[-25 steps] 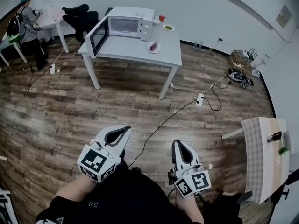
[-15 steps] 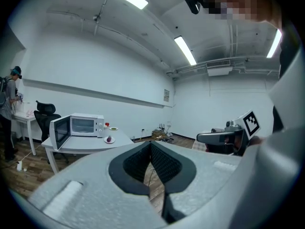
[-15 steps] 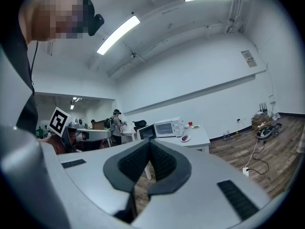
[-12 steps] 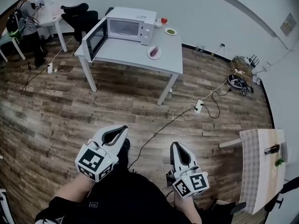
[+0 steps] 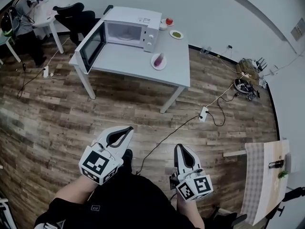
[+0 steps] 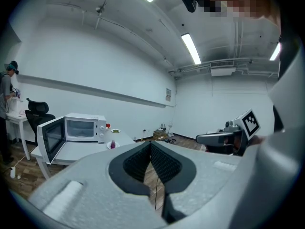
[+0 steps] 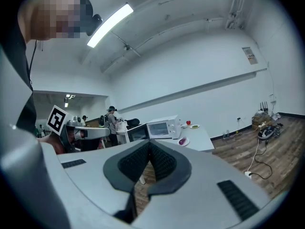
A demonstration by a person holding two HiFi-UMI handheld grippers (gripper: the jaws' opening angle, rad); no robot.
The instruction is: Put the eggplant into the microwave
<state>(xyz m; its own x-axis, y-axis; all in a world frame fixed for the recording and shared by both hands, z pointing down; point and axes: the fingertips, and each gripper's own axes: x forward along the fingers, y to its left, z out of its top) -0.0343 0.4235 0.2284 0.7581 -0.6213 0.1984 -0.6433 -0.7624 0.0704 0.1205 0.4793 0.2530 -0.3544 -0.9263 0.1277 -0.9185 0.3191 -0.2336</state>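
Observation:
The purple eggplant [image 5: 159, 59] lies on a white plate [image 5: 154, 64] on the grey table [image 5: 125, 60], far ahead across the wooden floor. Left of the plate stands the white microwave [image 5: 131, 28], its door [image 5: 92, 45] swung open and its inside bare. My left gripper [image 5: 129, 130] and right gripper [image 5: 180, 147] are held low near my body, both shut with nothing in them. The left gripper view shows its jaws [image 6: 150, 145] meeting, with the microwave [image 6: 84, 128] and eggplant [image 6: 113, 144] small in the distance. The right gripper view [image 7: 149, 144] shows the same: microwave [image 7: 164, 127], eggplant [image 7: 182, 140].
A red fruit [image 5: 168, 21] and a plate of green food [image 5: 177, 34] sit at the table's back. A cable and power strip [image 5: 204, 114] lie on the floor ahead. Black chairs [image 5: 76, 18] and a person [image 5: 19, 13] are far left. A cloth-covered table [image 5: 259, 180] stands at right.
The grey table and microwave have come nearer and sit lower in the head view. Both grippers stay shut and keep their place in front of my body.

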